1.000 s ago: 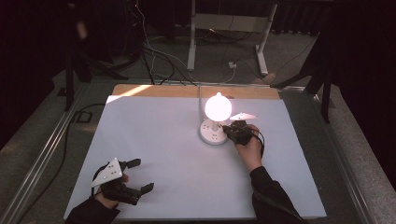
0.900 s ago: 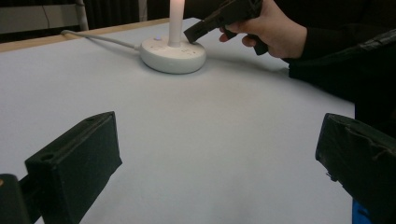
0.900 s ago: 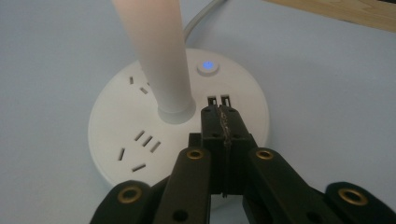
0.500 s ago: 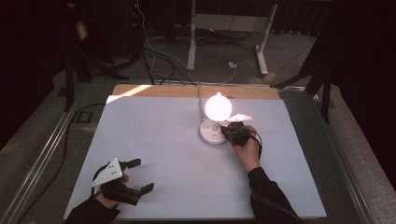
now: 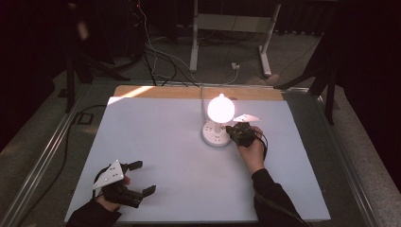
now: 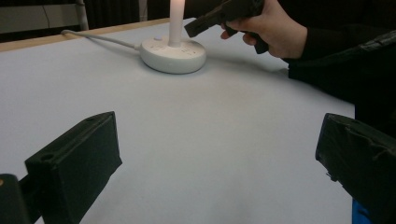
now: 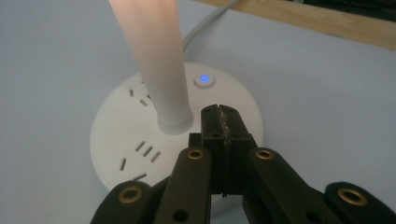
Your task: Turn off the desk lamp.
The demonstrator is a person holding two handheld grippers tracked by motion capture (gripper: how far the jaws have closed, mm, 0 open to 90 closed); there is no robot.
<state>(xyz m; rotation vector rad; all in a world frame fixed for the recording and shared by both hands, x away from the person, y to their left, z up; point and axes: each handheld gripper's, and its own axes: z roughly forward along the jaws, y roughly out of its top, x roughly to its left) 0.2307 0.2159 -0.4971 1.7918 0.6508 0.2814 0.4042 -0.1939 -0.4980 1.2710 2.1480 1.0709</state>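
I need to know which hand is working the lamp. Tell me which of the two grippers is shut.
The right gripper, over the lamp base beside the stem; its jaws meet. The left gripper stands wide open, far from the lamp.

Most of the white table sheet is wide open, so anything could slide across the middle and left side freely. The one real obstacle is the round white lamp base with sockets and its upright glowing stem, plus the white cord running off the back edge. The right gripper, jaws pressed together, crowds the base's right side.
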